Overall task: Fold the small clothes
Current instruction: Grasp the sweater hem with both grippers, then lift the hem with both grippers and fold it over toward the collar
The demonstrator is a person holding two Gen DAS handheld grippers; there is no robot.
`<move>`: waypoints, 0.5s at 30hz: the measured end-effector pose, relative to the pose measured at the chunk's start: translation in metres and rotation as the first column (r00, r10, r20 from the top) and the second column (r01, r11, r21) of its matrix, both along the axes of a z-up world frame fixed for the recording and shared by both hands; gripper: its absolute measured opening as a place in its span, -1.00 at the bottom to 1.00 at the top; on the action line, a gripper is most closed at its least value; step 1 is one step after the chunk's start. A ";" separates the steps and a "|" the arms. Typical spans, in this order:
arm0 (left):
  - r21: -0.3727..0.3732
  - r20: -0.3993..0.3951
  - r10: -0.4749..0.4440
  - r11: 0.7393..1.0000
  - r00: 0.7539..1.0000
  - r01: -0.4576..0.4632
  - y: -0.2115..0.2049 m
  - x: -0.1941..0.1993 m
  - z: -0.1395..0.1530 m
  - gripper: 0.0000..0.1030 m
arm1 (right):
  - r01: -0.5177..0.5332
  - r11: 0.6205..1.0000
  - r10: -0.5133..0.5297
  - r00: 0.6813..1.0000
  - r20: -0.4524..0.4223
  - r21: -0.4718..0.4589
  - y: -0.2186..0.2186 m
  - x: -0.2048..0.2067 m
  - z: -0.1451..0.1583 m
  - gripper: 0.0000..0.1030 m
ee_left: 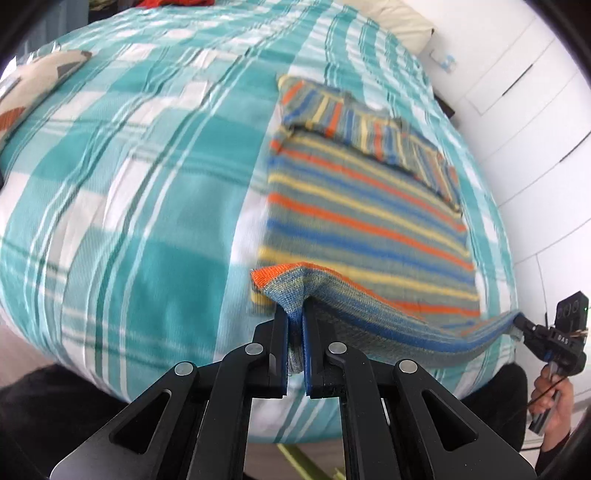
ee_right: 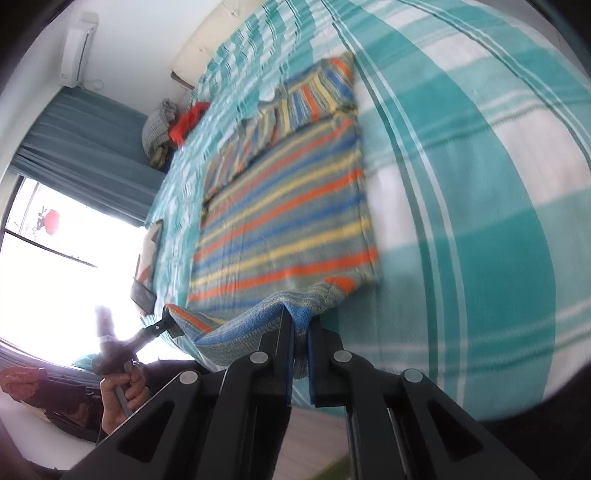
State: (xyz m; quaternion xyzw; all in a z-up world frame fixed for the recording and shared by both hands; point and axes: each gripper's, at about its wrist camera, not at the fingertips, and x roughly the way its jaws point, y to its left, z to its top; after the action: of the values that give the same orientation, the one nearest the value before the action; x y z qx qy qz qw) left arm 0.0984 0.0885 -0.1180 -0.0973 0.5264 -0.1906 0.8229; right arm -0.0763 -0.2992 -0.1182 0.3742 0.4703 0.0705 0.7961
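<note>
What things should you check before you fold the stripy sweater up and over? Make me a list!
1. Left gripper pinches one bottom corner of the striped sweater: ok.
2. Right gripper pinches the other bottom corner: ok.
3. Hem between the grippers lifted off the checked bedspread: ok.
4. Sleeves folded across the sweater's top, out of the way: ok.
5. Body lies flat, no big wrinkles: ok, though the pictures are blurry.
6. Both fabric layers caught in each grip: cannot tell.

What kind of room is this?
Likely a bedroom: a teal-and-white checked bedspread under the striped knitted garment, a cream pillow at its far end, teal window curtains.
</note>
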 end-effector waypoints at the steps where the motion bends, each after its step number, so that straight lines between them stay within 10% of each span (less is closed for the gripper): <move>1: -0.011 0.023 0.006 1.000 1.000 -0.006 -0.002 0.015 0.005 -0.92 | 0.010 1.000 -0.010 1.000 0.017 -0.009 -0.004 0.013 0.005 -0.89; 15: 0.048 0.054 0.048 0.998 0.997 -0.051 -0.078 0.275 0.006 -0.92 | 0.152 0.988 -0.147 0.984 0.105 -0.041 -0.094 0.236 0.012 -0.89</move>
State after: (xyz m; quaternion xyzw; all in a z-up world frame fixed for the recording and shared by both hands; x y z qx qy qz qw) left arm 0.3734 0.0100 -0.1123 -0.0848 0.5064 -0.1594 0.8432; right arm 0.1600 -0.3934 -0.1062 0.3848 0.4015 0.0181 0.8309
